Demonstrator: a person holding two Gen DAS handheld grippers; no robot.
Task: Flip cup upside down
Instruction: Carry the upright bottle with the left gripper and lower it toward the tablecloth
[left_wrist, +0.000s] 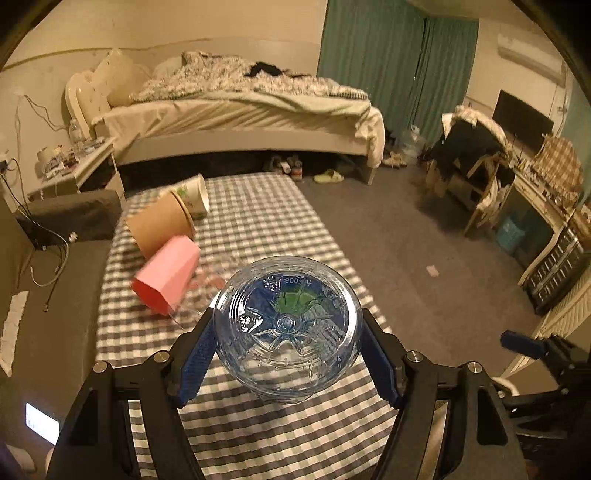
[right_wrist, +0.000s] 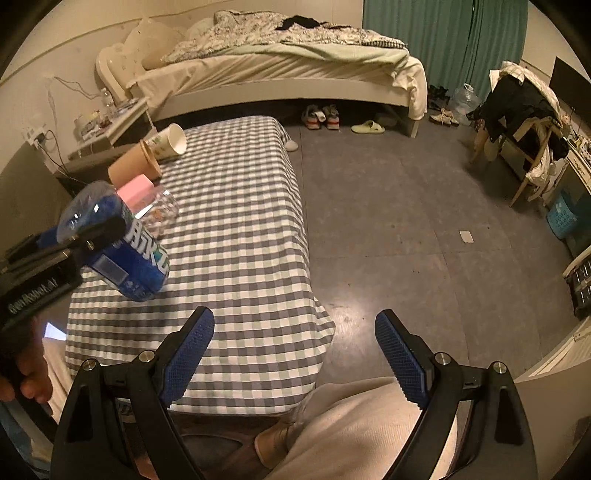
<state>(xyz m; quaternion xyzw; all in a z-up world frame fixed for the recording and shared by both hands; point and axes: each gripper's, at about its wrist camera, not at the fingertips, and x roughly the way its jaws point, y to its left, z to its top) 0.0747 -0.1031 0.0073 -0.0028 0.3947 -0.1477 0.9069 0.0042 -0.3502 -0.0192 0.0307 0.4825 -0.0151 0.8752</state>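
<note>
My left gripper (left_wrist: 288, 354) is clamped on a clear bottle (left_wrist: 288, 328) with a blue label, both pads on its sides, base facing the left wrist camera. From the right wrist view the bottle (right_wrist: 122, 243) hangs tilted above the table's 9 o'clock edge, not touching the cloth.

My right gripper (right_wrist: 295, 354) is spread wide, holding nothing, low at the near end of the table, over my lap.

Cups lie on their sides in a row along the left edge, toward 10–11 o'clock: pink cup (left_wrist: 166, 277) nearest, brown paper cup (left_wrist: 159, 225) behind it, white paper cup (left_wrist: 192, 199) farthest. A clear cup (right_wrist: 162, 210) lies against the pink one.

Surface: grey-white checked tablecloth (left_wrist: 258, 229). Beyond it at 12 o'clock an unmade bed (left_wrist: 236, 110), green curtains (left_wrist: 388, 55) at 1 o'clock, a chair (left_wrist: 476, 155) piled with clothes at 2 o'clock.
</note>
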